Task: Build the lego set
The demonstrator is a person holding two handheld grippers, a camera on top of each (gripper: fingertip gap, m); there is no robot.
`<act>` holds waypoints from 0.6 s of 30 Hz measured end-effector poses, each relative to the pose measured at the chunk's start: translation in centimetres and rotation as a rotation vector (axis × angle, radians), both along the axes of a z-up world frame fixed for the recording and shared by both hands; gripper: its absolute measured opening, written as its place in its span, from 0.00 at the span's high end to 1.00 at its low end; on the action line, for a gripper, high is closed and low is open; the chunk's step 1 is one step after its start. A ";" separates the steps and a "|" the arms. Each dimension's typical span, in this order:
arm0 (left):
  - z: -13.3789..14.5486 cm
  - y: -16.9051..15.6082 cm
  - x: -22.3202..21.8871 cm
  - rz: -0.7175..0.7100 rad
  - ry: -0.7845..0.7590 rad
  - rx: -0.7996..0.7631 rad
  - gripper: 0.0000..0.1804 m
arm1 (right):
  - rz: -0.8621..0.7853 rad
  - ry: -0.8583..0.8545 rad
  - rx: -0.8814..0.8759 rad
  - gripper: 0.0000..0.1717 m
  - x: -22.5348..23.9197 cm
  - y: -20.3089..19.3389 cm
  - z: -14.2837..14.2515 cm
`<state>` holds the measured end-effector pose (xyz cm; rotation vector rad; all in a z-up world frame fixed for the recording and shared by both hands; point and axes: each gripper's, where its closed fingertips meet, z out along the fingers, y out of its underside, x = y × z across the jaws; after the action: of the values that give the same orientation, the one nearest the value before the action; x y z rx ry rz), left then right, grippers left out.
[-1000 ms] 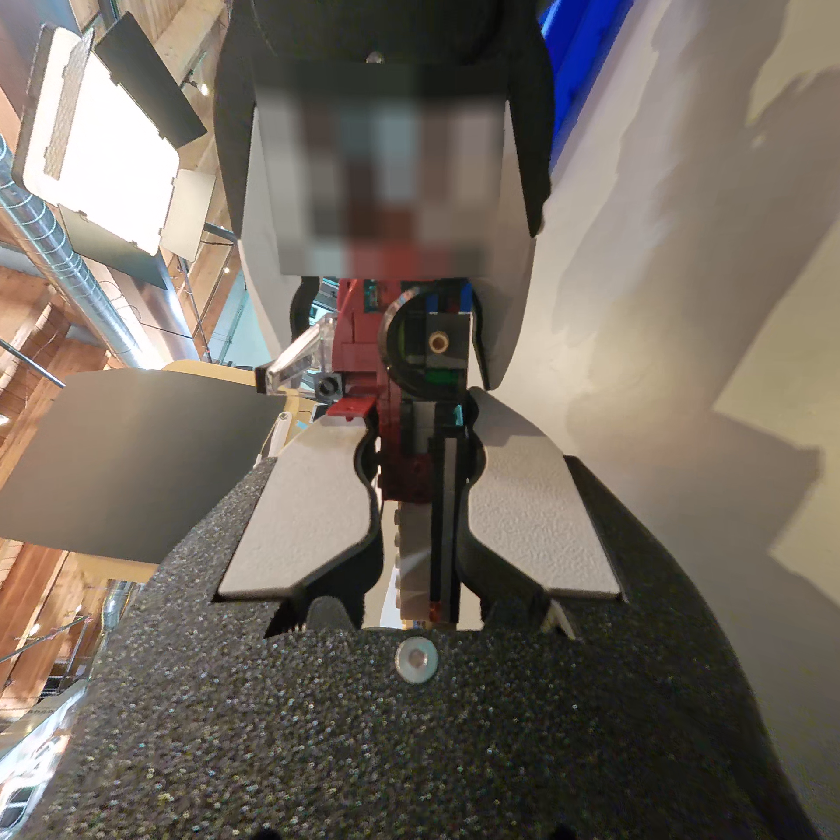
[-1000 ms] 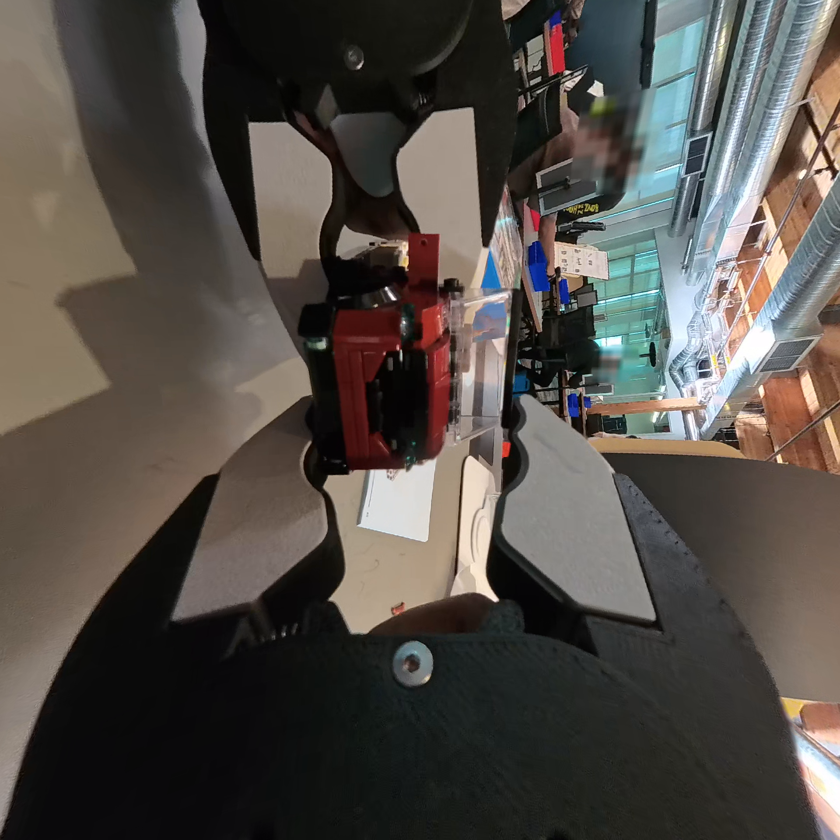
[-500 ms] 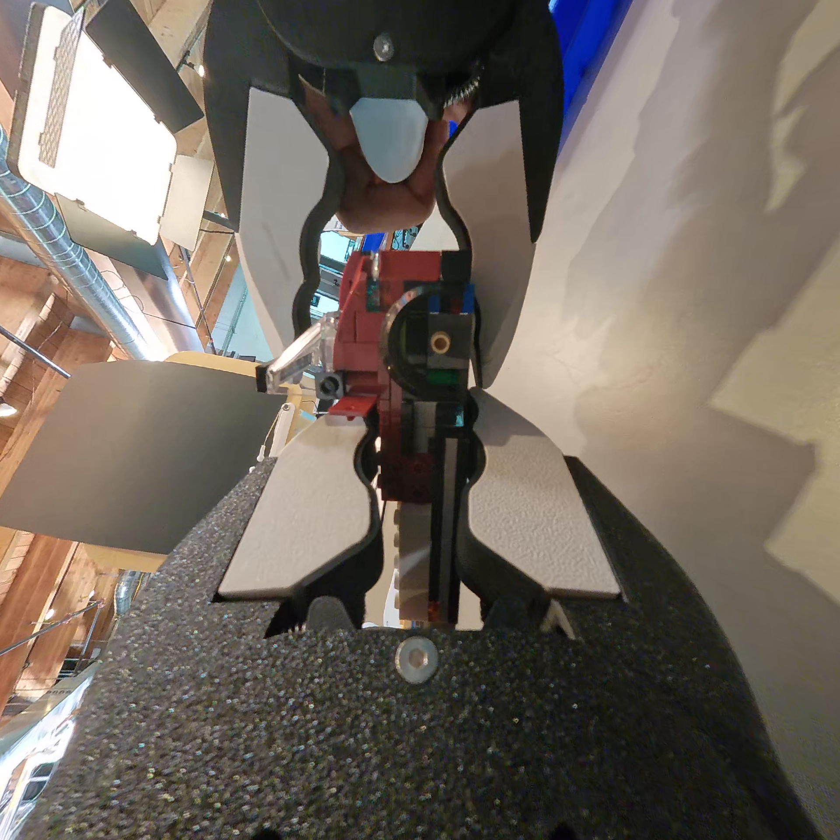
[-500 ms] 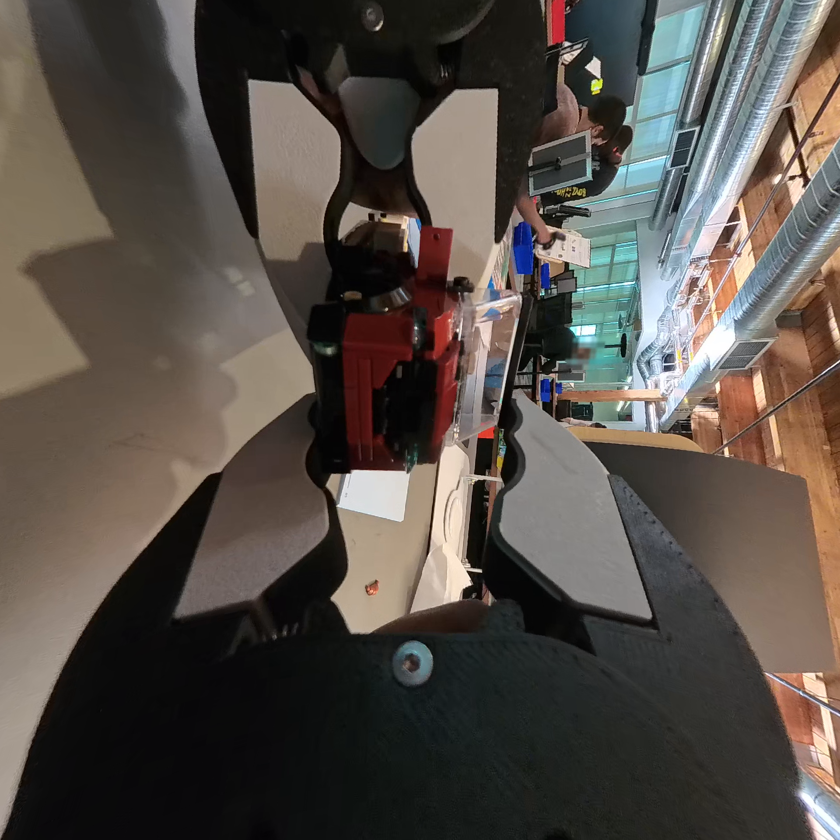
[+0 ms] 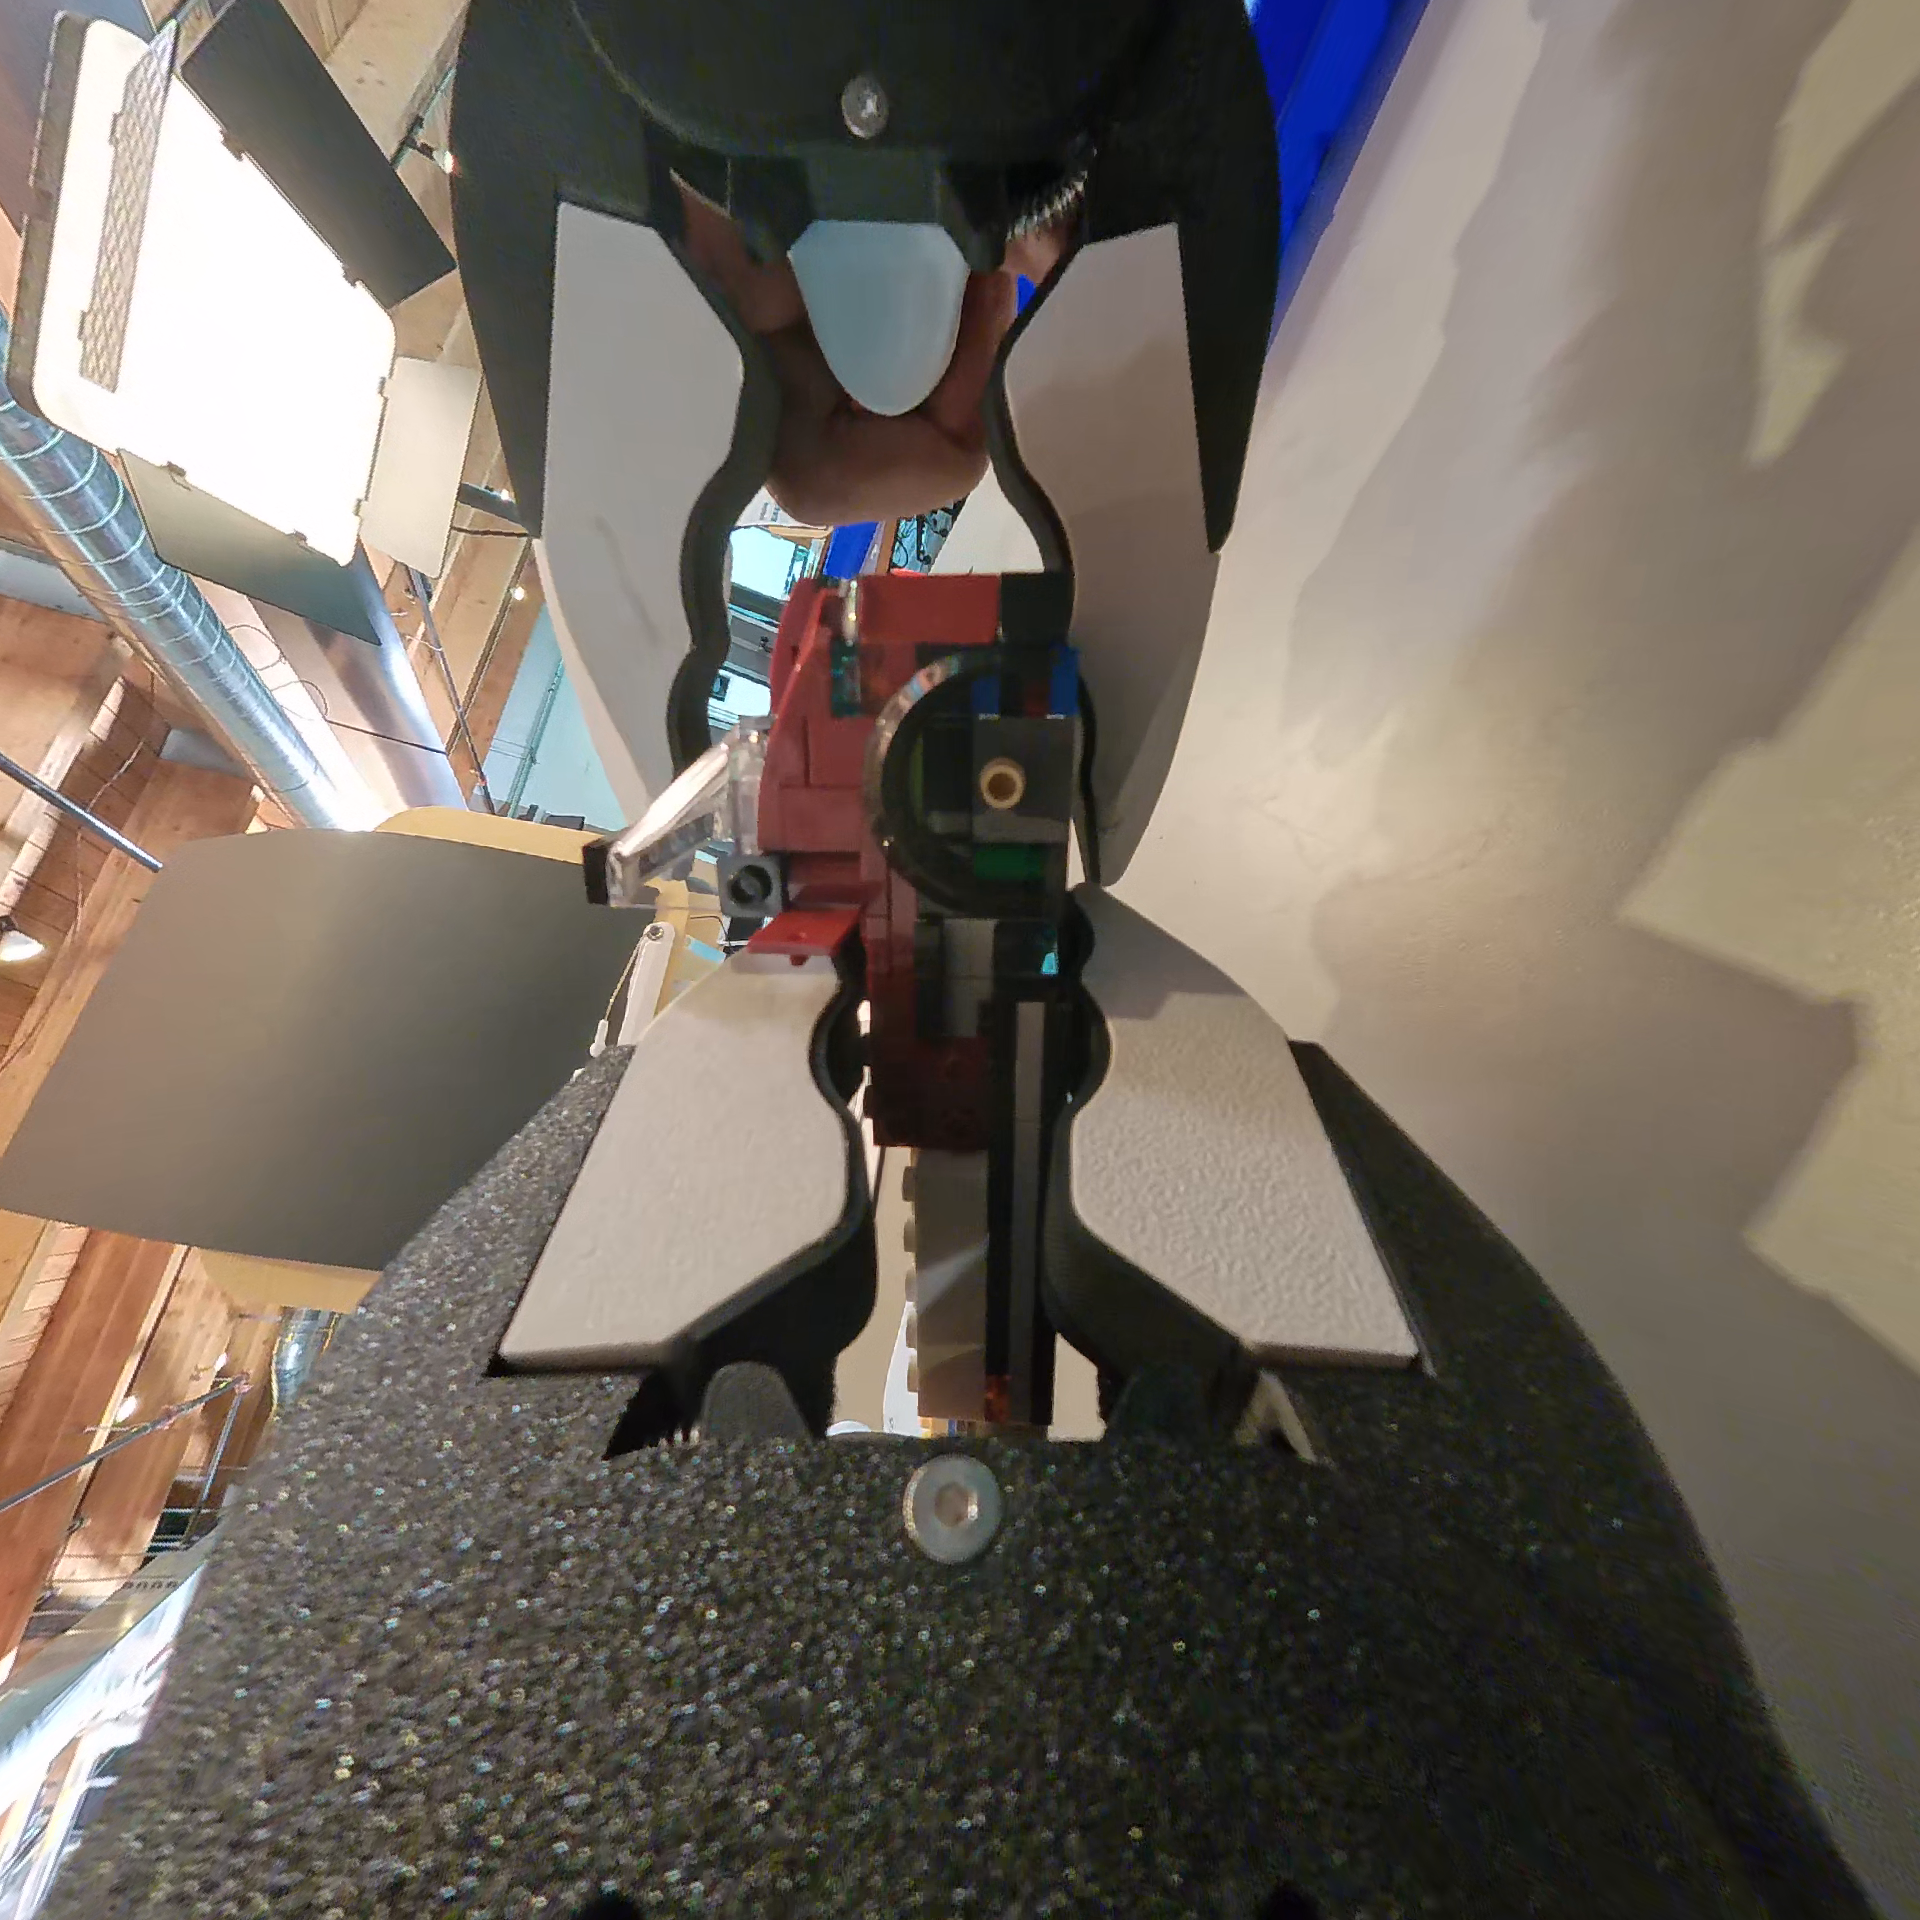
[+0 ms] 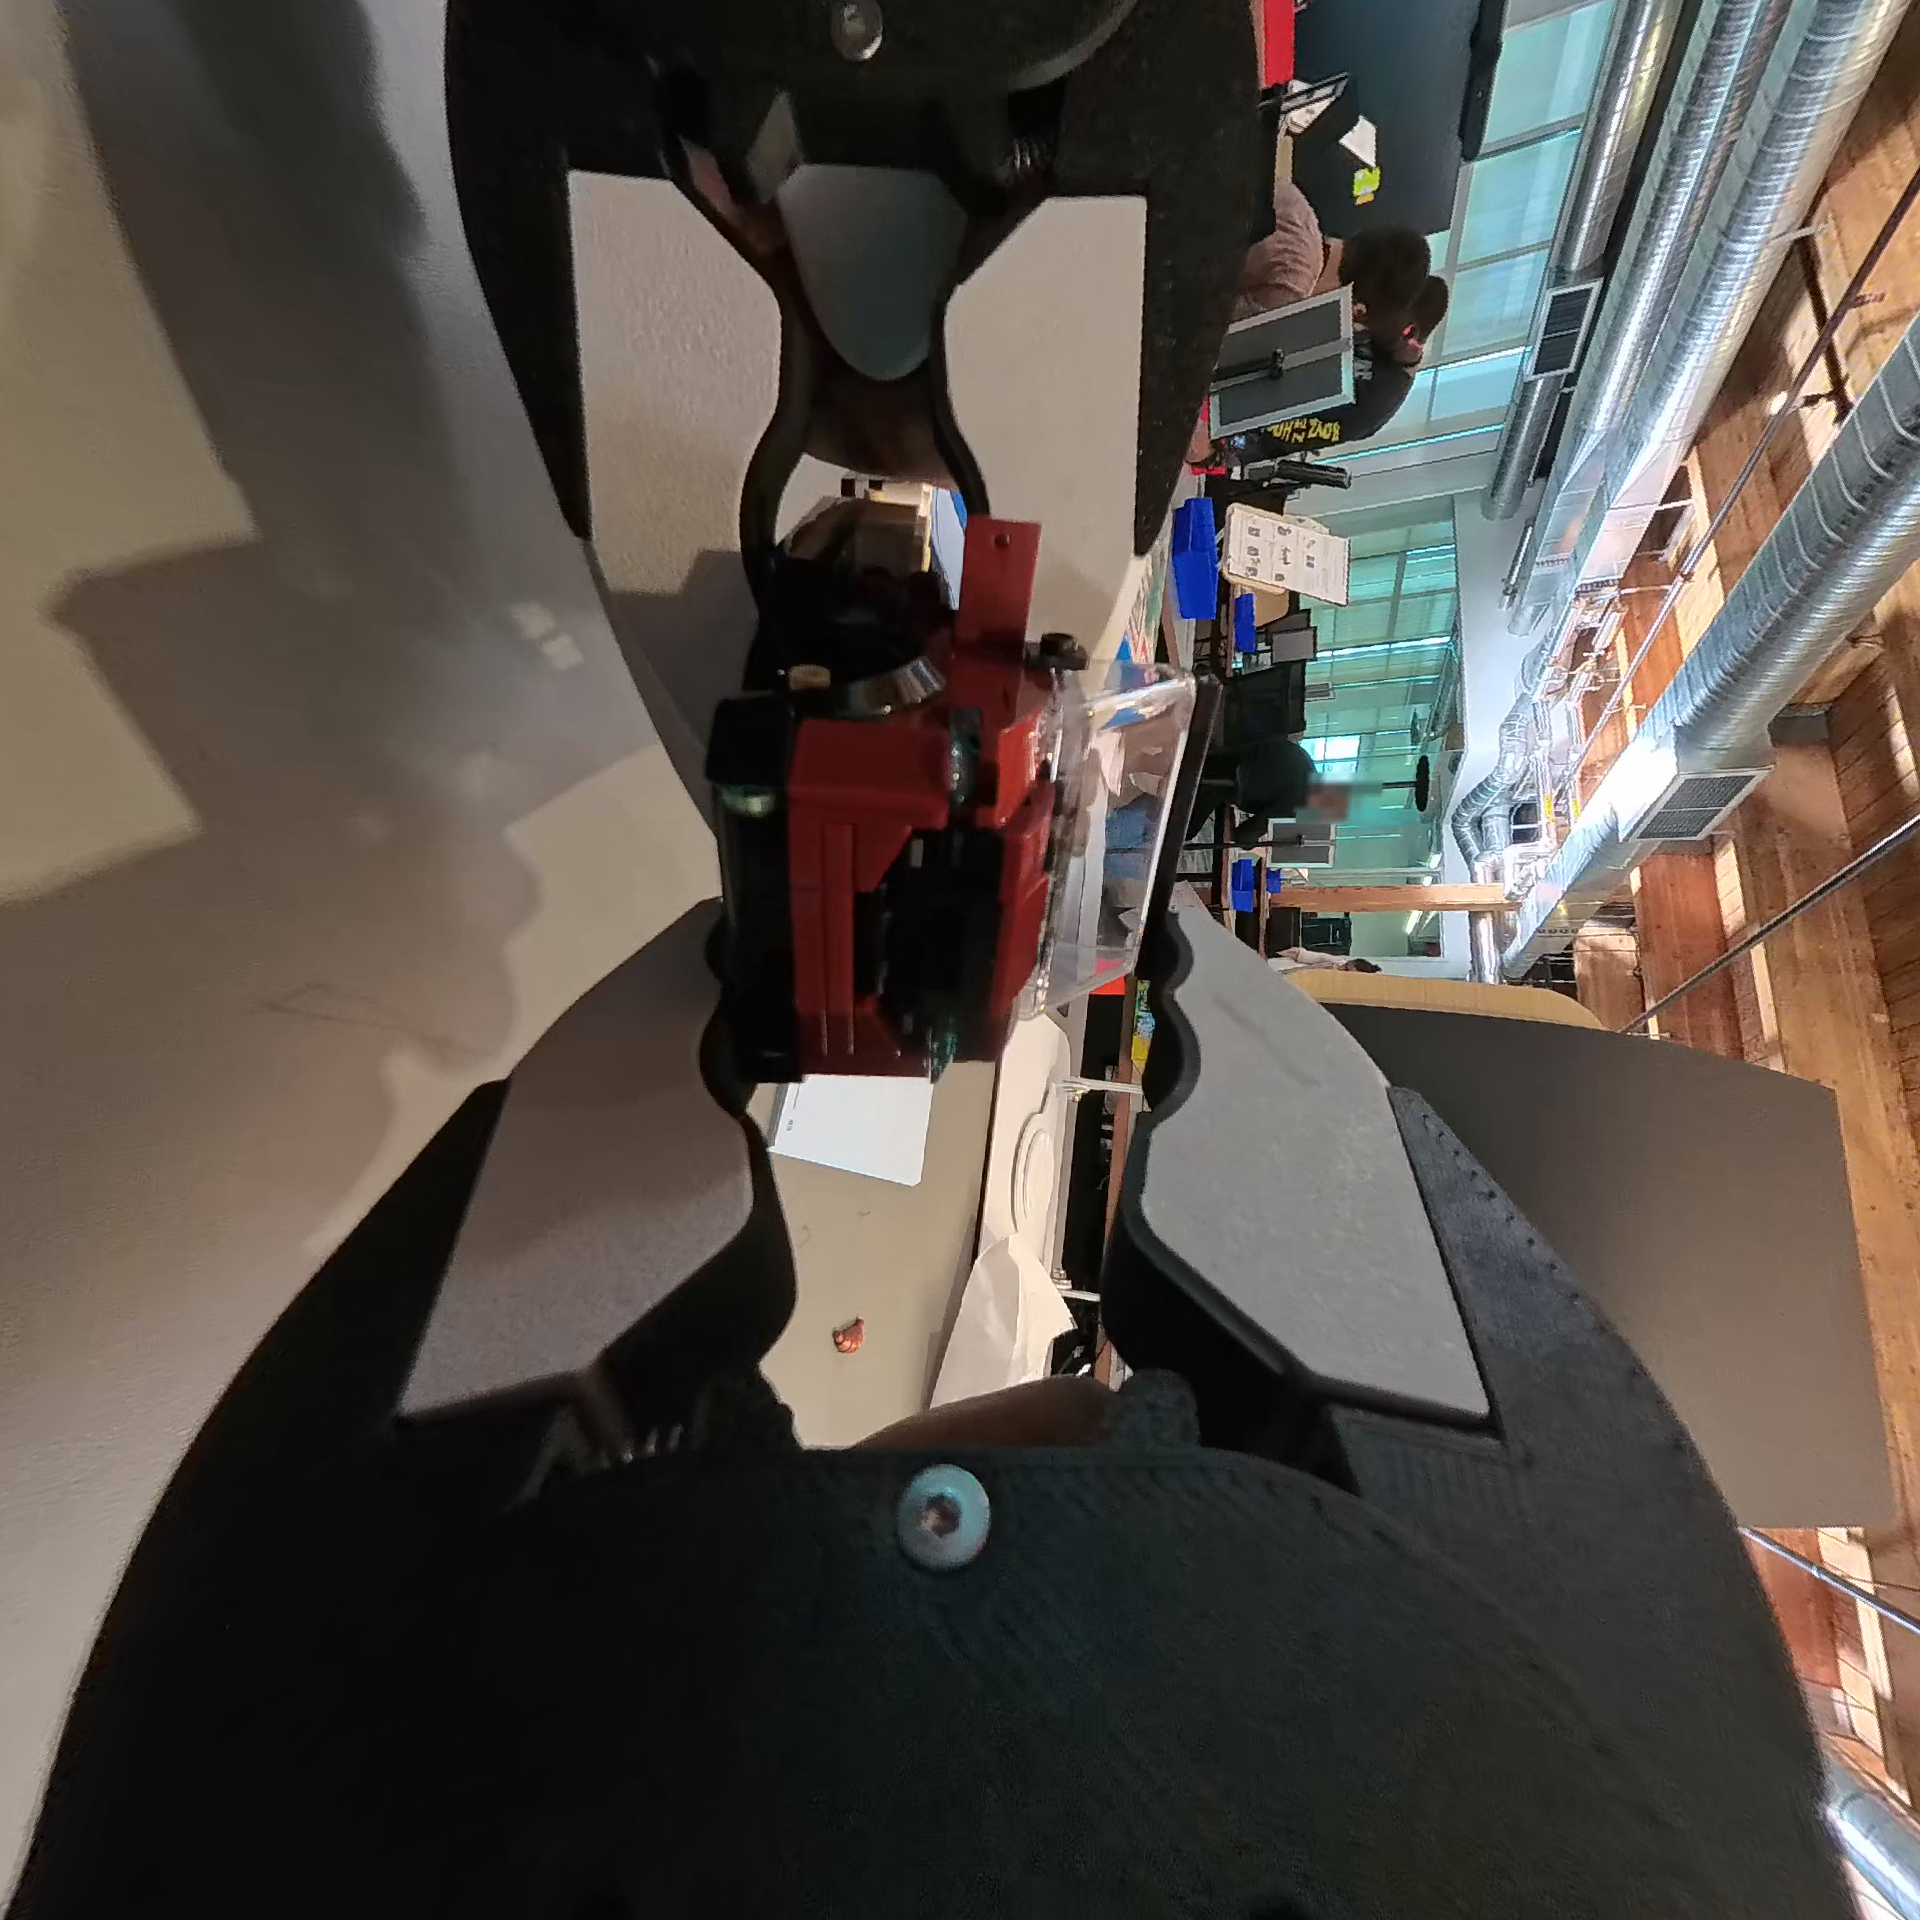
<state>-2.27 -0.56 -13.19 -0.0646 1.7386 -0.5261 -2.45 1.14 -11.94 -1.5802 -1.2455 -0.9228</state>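
THINGS: a red and black brick-built toy car is held up off the grey table, between two grippers that face each other
LEFT GRIPPER: the left gripper has its fingers clamped on the car's narrow black and dark red end, with both pads flat against its sides
RIGHT GRIPPER: the right gripper has its fingers set wide apart around the car's other end; one tip sits right at the black underside, the other right at the black strip on top of the clear windscreen; whether the pads press cannot be told
CAR AND FINGERS: the car lies crosswise in the right gripper's opening, at the fingertips and not deep between the fingers
HANDLING: in my judgement the windscreen is the weak part; pressure is safer on solid bricks
NEARBY: a white sheet and a small orange piece lie on the table behind the car
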 end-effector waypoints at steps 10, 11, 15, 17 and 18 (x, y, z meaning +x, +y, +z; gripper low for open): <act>0.8 0.2 -0.1 0.024 -0.062 0.067 0.81 | 0.008 0.029 0.054 0.53 -0.1 0.1 0.7; 0.8 0.2 -0.1 0.025 -0.063 0.076 0.81 | 0.006 0.028 0.050 0.53 -0.1 0.1 0.7; 0.5 0.1 -0.1 0.023 -0.049 0.103 0.81 | 0.008 0.010 0.037 0.54 -0.1 0.0 0.3; 0.5 0.1 -0.1 0.028 -0.044 0.113 0.81 | 0.008 0.008 0.034 0.54 -0.1 -0.1 0.2; 0.5 0.0 0.0 0.028 -0.040 0.113 0.81 | 0.010 0.008 0.030 0.55 0.0 -0.2 0.3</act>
<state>-2.31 -0.55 -12.70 0.0016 1.7228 -0.4048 -2.48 0.98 -11.68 -1.5518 -1.2268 -0.9239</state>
